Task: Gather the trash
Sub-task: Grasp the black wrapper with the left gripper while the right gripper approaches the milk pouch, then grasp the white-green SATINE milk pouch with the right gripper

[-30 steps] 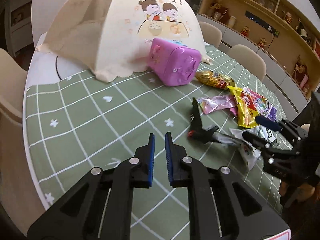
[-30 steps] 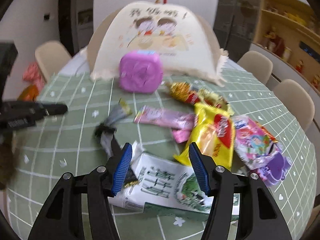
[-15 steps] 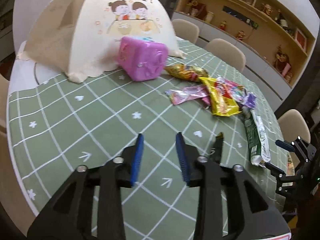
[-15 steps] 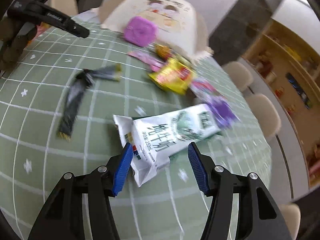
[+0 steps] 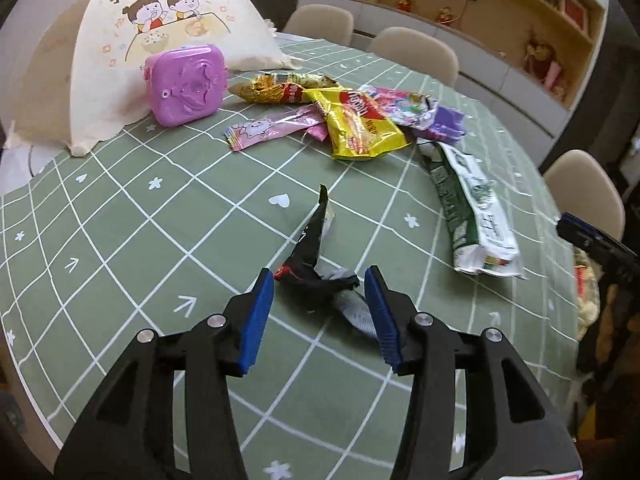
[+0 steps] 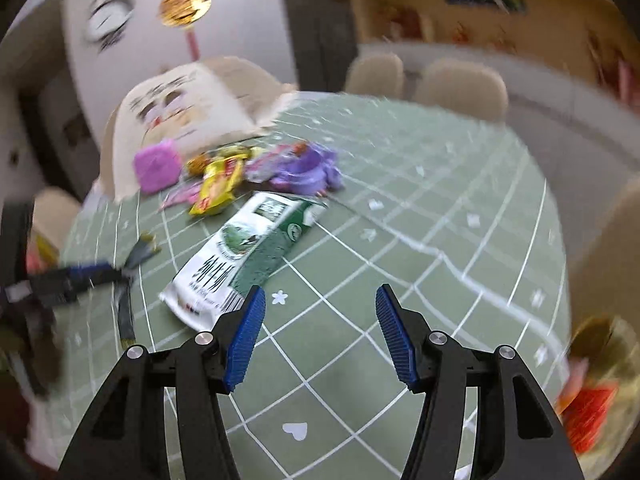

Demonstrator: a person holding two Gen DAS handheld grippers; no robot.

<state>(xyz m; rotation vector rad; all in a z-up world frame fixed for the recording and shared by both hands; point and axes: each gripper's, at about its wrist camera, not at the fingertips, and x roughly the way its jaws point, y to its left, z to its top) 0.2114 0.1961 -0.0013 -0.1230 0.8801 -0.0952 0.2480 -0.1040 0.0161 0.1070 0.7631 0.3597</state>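
Your left gripper is straddling the black wrapper with its jaws about half open; they have just been opening, the wrapper's crumpled near end is lying between the pads, and nothing is gripped yet. The risk, as you are closing, is that this thin twisted foil is lying flat on the green counter, so the pads may be skating over it or pinching only the loose grey tail, letting the wrapper slip out on the lift. Your right gripper is hanging wide open and empty just right of the white-and-green bag, whose near corner is sitting just beside the left pad rather than between the two, so a closing there would be catching air. Beyond the black wrapper, the left view is showing the yellow packet, the pink wrapper and the purple box sharply. The right view is blurring those, but it alone is showing your left gripper from the side and some red and orange packaging at the counter's far right edge.
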